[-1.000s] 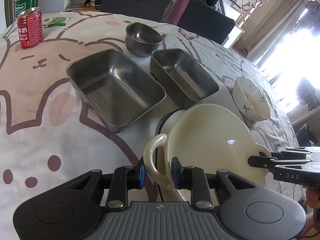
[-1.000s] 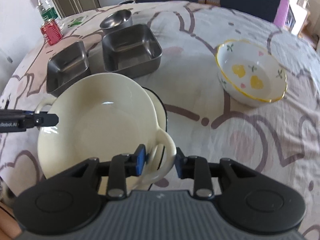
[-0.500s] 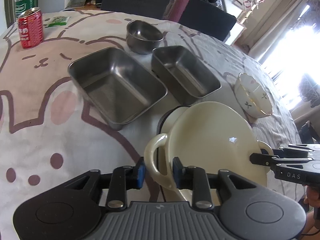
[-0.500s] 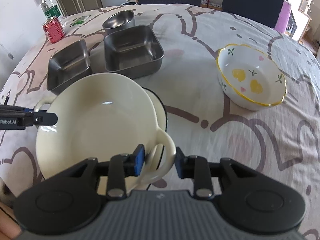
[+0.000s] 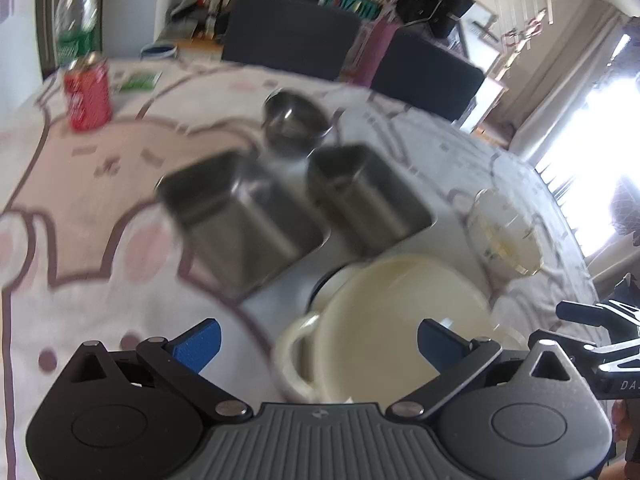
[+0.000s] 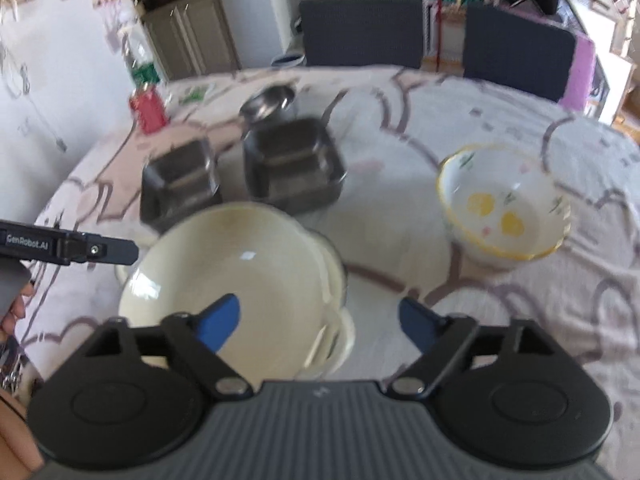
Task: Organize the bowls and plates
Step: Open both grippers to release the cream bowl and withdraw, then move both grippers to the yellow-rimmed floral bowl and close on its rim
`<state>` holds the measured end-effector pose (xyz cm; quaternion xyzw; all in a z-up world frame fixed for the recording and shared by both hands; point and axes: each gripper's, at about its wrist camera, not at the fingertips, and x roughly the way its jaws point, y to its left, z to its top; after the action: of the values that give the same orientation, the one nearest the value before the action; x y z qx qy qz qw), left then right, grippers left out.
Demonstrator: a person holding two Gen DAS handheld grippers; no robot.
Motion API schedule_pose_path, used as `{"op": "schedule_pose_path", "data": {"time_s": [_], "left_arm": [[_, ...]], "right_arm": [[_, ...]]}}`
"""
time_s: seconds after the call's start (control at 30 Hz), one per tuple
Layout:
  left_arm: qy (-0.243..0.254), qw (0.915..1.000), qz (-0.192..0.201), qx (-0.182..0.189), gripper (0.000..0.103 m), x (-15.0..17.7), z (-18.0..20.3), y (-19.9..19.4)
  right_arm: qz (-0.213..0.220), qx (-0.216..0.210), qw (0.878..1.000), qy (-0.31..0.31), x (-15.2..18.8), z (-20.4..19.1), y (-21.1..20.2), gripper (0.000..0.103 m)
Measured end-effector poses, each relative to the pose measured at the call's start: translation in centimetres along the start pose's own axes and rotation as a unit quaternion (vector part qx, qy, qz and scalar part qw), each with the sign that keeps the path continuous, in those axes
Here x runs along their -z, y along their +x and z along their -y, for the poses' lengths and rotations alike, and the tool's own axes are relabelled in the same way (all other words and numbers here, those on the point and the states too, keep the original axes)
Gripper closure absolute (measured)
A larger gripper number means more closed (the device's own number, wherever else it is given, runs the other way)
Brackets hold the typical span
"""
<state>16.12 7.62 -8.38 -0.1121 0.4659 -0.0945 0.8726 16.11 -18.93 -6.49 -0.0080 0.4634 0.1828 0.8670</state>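
Note:
A cream two-handled bowl (image 5: 400, 320) (image 6: 232, 264) rests nested on a white dark-rimmed dish (image 5: 330, 280) near the table's front. My left gripper (image 5: 318, 342) hovers just above the bowl's left handle (image 5: 292, 356). Its jaws are opening wide and the blue pads are clear of the handle. My right gripper (image 6: 320, 318) stands the same way over the right handle (image 6: 340, 336), jaws opening, touching nothing. One finger of the left gripper (image 6: 100, 250) shows at the left edge of the right wrist view. Both views are motion-blurred.
Beyond the bowl lie a large steel tray (image 5: 240, 216), a smaller steel tray (image 5: 368, 196) and a round steel bowl (image 5: 296, 122). A floral bowl (image 6: 504, 208) stands to the right. A red can (image 5: 88, 96) and a bottle (image 5: 74, 20) are far left; dark chairs (image 5: 292, 36) stand behind.
Both grippers were shut on the cream bowl's handles; now both have let go, opened wide and lifted a little. The bowl stays on the dish beneath.

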Motion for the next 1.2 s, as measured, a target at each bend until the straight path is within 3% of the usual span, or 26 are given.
{"op": "schedule_pose_path", "data": {"time_s": [0.1, 0.23, 0.5, 0.67, 0.8, 0.93, 1.0, 1.07, 1.2], "left_arm": [[0.028, 0.9994, 0.018, 0.006, 0.0, -1.4, 2.5, -0.1], [0.068, 0.9971, 0.035, 0.007, 0.0, -3.2, 6.5, 0.7], [0.132, 0.9903, 0.042, -0.007, 0.0, -5.7, 14.3, 5.2], [0.166, 0.9846, 0.052, -0.019, 0.0, -7.1, 17.8, 8.5], [0.177, 0.9833, 0.042, -0.009, 0.0, -8.6, 19.5, 11.4], [0.161, 0.9863, 0.025, 0.026, 0.003, -9.7, 20.1, 13.8], [0.164, 0.9858, 0.012, 0.035, 0.022, -10.2, 20.6, 15.0], [0.166, 0.9855, -0.008, 0.033, 0.038, -10.4, 21.2, 16.5], [0.163, 0.9856, -0.034, 0.031, 0.064, -10.3, 21.5, 18.8]], "right_arm": [[0.032, 0.013, 0.999, 0.012, -0.6, 1.8, -1.3, 0.001], [0.056, 0.038, 0.997, 0.045, -1.1, 4.9, -2.5, 0.001], [0.076, 0.096, 0.987, 0.101, -2.2, 11.0, -3.2, 0.0], [0.066, 0.125, 0.982, 0.127, -3.3, 14.7, -2.4, 0.001], [0.031, 0.117, 0.98, 0.159, -4.6, 17.4, -0.2, 0.015], [0.003, 0.12, 0.973, 0.198, -5.1, 20.0, 1.9, 0.036], [-0.003, 0.113, 0.969, 0.218, -5.3, 21.3, 3.0, 0.044], [-0.004, 0.109, 0.965, 0.237, -5.3, 22.4, 3.8, 0.06], [-0.008, 0.122, 0.96, 0.25, -5.3, 23.3, 5.2, 0.071]]}}
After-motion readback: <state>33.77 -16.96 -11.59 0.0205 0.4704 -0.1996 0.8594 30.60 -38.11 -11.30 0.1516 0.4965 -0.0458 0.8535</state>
